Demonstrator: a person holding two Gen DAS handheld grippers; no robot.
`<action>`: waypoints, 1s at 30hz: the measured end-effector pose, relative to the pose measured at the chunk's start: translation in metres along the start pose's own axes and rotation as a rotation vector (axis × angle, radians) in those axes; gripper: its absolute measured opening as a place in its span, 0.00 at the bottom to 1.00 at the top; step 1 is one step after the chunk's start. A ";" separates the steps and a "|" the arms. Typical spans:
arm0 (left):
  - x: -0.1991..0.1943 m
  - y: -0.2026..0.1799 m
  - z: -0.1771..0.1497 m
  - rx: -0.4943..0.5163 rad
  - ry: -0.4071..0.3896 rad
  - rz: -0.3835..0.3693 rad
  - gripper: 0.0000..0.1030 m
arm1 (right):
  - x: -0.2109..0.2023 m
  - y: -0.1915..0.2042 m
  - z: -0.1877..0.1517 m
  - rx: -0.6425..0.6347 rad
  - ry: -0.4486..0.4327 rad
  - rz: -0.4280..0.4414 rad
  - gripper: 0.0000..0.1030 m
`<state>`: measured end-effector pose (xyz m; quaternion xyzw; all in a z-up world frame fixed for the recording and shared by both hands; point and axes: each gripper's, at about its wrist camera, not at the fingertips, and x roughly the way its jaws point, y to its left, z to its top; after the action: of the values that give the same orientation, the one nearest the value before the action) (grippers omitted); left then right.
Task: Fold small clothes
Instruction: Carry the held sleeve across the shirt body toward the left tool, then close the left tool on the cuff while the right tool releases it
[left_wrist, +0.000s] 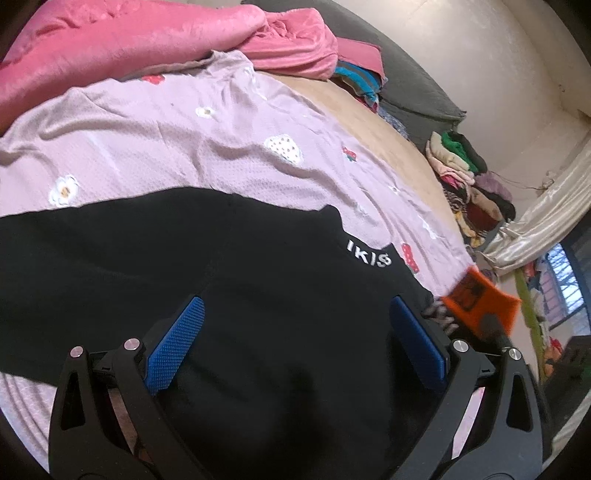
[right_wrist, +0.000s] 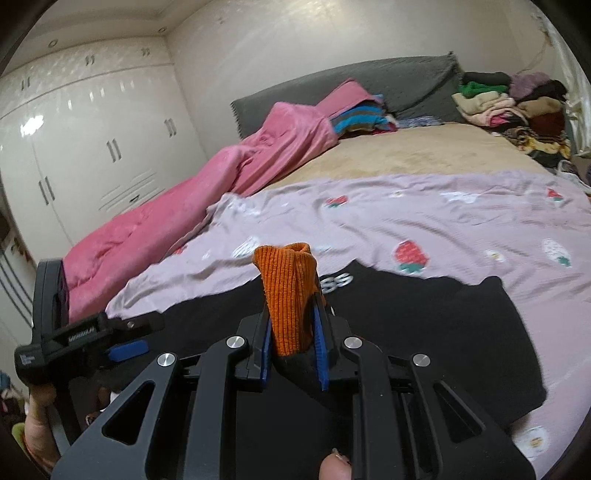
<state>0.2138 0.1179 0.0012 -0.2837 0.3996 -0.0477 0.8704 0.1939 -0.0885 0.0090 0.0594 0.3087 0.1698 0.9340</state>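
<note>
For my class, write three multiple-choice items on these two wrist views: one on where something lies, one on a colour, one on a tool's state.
1. Where does the black garment lie?
A. on the lilac strawberry-print sheet
B. on the pink quilt
C. on a chair

2. What colour is the ribbed sock in the right tool?
A. green
B. orange
C. white

3. How is the left tool?
A. shut on cloth
B. open over the black garment
C. out of view

A: lilac sheet shows around the garment. B: orange ribbing between the pads. B: blue pads apart, holding nothing.
</note>
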 end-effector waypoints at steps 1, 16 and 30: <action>0.001 0.000 -0.001 -0.002 0.009 -0.017 0.91 | 0.006 0.006 -0.004 -0.009 0.010 0.008 0.17; 0.032 -0.001 -0.019 -0.032 0.143 -0.140 0.90 | 0.025 0.033 -0.054 -0.045 0.193 0.139 0.55; 0.068 -0.048 -0.056 0.144 0.240 -0.099 0.34 | -0.047 -0.049 -0.051 0.101 0.118 0.018 0.56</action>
<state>0.2266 0.0311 -0.0477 -0.2322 0.4819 -0.1526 0.8310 0.1421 -0.1505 -0.0160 0.0991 0.3707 0.1657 0.9085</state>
